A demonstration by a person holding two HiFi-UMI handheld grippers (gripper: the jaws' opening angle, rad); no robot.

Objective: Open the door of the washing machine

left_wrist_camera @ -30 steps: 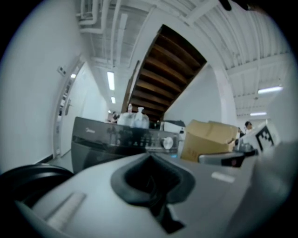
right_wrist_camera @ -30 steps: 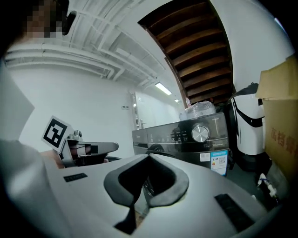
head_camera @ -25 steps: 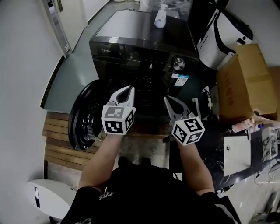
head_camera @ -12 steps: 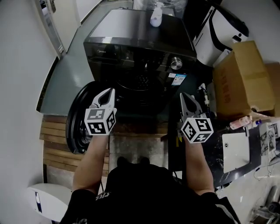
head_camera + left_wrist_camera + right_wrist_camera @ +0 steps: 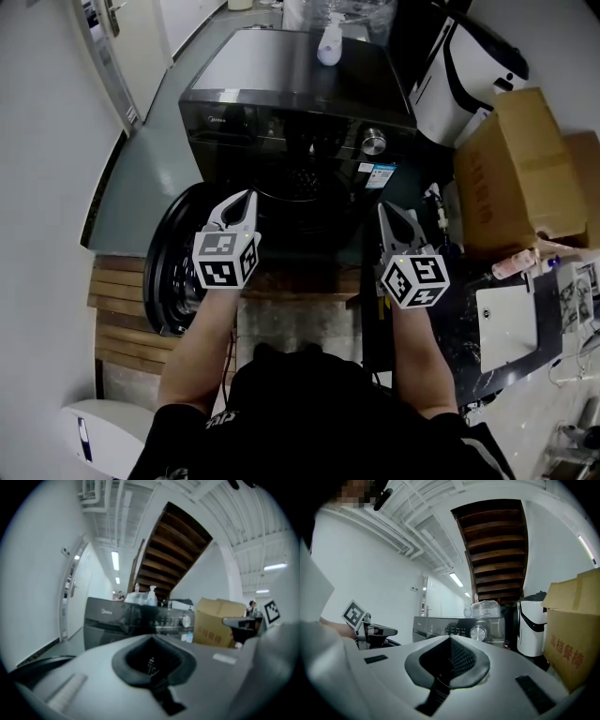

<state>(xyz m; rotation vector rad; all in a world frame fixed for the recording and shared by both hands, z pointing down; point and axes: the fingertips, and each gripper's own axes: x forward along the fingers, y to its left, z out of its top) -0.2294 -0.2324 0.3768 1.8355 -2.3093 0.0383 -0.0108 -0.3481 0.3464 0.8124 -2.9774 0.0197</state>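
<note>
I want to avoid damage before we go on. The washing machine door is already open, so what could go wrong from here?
1. The round black glass door hangs open just beside the left gripper, whose jaws are shut and empty. A sideways swing of that arm could knock the door or strain its hinge.
2. The white plastic bottle stands on top of the black washing machine. A hard bump against the machine might topple it.

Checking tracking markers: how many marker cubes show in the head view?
2. One marker cube sits on the left gripper, beside the open washing machine door; the other on the right gripper, nearer the cardboard box. None seems hidden.
</note>
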